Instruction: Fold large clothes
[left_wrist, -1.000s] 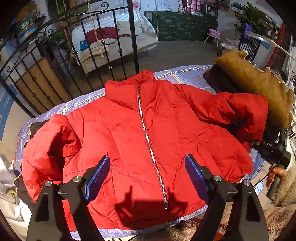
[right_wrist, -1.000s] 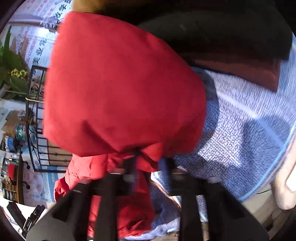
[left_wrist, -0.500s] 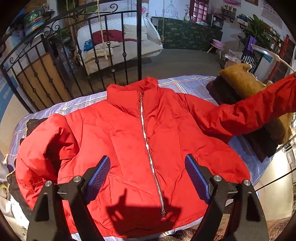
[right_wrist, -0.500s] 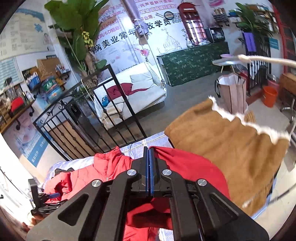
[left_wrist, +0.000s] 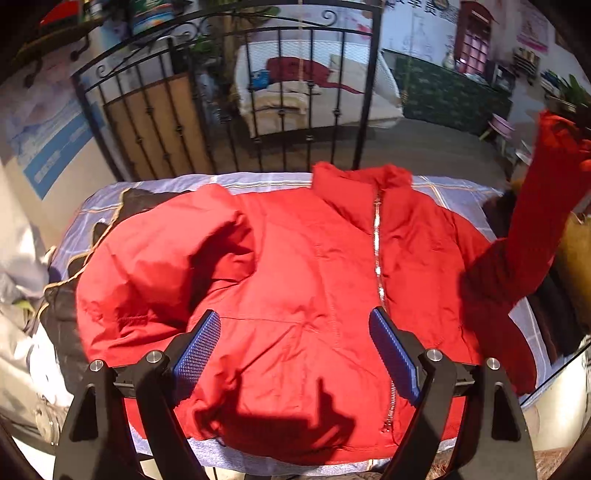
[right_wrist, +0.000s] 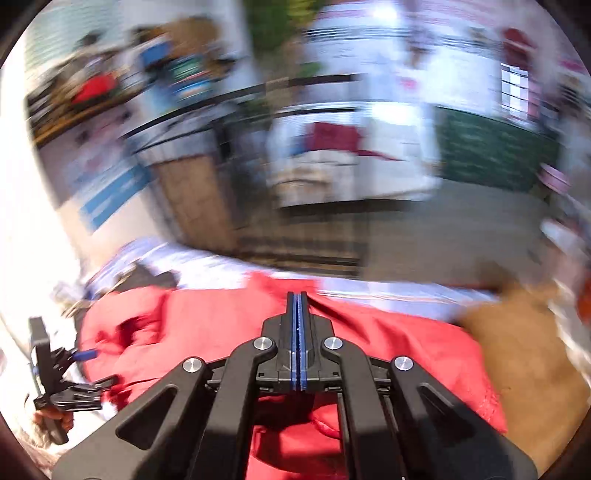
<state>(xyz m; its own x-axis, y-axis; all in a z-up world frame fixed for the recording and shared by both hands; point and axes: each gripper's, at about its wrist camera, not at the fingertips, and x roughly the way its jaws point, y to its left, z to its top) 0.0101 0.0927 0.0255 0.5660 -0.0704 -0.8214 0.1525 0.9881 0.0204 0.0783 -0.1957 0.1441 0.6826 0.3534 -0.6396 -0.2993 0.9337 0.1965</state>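
Observation:
A red puffer jacket (left_wrist: 314, 280) lies front up, zipped, on a table with a blue checked cloth (left_wrist: 258, 181). Its left sleeve (left_wrist: 159, 258) is bunched on the body. Its right sleeve (left_wrist: 546, 206) is lifted high at the right edge. My left gripper (left_wrist: 295, 343) is open and empty above the jacket's hem. My right gripper (right_wrist: 297, 317) is shut, with red sleeve fabric (right_wrist: 295, 417) hanging under its pads; the view is blurred. The left gripper (right_wrist: 62, 373) shows at its lower left.
A black iron railing (left_wrist: 229, 122) stands behind the table. A tan fleece coat (right_wrist: 528, 354) and dark clothes (left_wrist: 554, 295) lie at the table's right end. Dark (left_wrist: 70, 306) and pale garments (left_wrist: 22, 280) lie at the left end.
My right gripper has raised the right sleeve higher and swung leftward over the jacket. My left gripper has shifted left, so the jacket now sits more to the right in its view.

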